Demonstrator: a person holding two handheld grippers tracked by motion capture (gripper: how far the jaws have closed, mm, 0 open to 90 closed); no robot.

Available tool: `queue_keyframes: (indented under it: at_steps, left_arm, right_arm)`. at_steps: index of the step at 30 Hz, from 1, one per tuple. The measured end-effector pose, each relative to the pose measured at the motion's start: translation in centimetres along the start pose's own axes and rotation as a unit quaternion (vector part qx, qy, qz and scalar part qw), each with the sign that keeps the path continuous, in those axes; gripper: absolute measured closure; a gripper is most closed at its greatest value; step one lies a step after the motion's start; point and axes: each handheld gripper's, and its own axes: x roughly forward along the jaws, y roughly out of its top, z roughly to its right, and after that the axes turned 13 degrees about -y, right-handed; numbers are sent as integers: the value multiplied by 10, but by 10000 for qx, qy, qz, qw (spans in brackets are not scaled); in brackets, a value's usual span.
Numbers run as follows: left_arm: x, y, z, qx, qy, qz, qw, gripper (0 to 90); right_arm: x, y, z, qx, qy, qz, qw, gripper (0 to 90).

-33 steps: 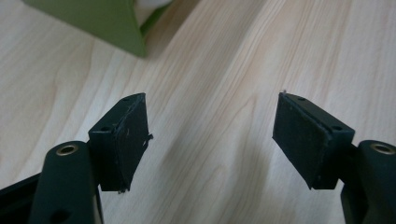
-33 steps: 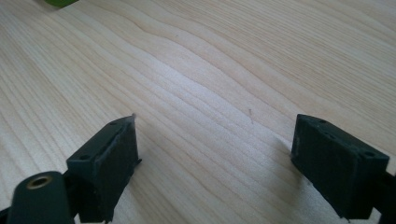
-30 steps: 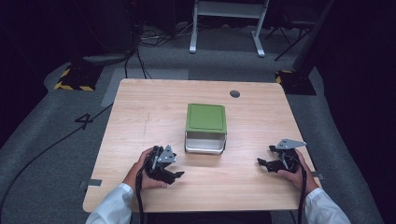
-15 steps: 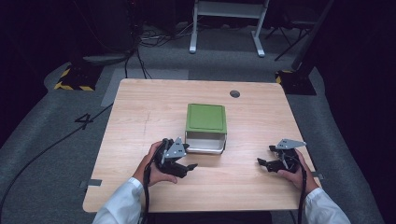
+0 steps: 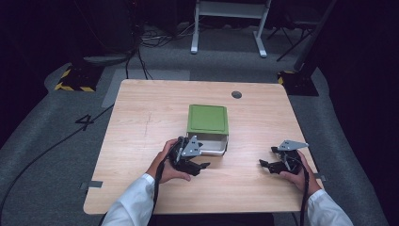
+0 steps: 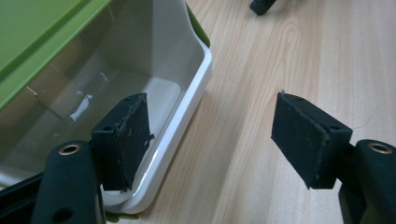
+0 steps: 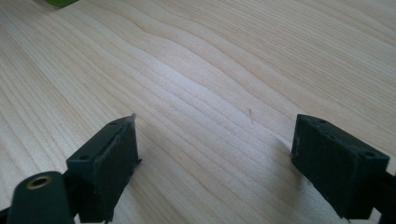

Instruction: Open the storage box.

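A white box (image 5: 214, 145) with a green lid (image 5: 208, 120) stands in the middle of the wooden table (image 5: 141, 122). My left gripper (image 5: 196, 165) hovers at the box's front left corner, jaws open and pointing right. In the left gripper view the left pad (image 6: 133, 135) lies in front of the glossy white box (image 6: 93, 93) wall under the green lid (image 6: 37, 32), and the right pad (image 6: 303, 137) is over bare wood; nothing is pressed between them. My right gripper (image 5: 267, 165) rests open near the table's front right, and its pads (image 7: 116, 154) frame bare table (image 7: 210, 93).
A round cable hole (image 5: 236, 94) sits in the table's far side. The table's front edge runs just behind both hands. On the floor beyond stand a white metal frame (image 5: 230, 23), a yellow-and-black striped base (image 5: 75, 80) and loose cables.
My left gripper has moved right and slightly up, from the front left of the table to the box's front corner. The right gripper has stayed put.
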Motion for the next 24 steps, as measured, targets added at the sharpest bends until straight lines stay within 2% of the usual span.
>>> queue_keyframes:
  at_steps: [3, 9, 12, 18, 20, 24]
  left_arm:
    - [7, 2, -2, -21, 25, -89, 10000, 283]
    - [17, 3, -5, -64, -80, -181, 9998, 287]
    - [27, 3, -9, -153, -163, -277, 9994, 288]
    - [35, 4, -11, -209, -182, -378, 9989, 298]
    - [39, 4, -12, -184, -163, -465, 9986, 327]
    - [36, 4, -12, -187, -124, -454, 9987, 407]
  right_arm:
    - [0, 0, 0, -2, -4, -2, 10000, 148]
    - [0, 0, 0, -1, 0, 0, 10000, 148]
    - [0, 0, 0, -1, -2, -2, 10000, 148]
    - [0, 0, 0, -4, 1, 0, 10000, 148]
    - [0, 0, 0, -2, 5, 3, 10000, 148]
    - [0, -1, 0, -11, 11, 9, 10000, 148]
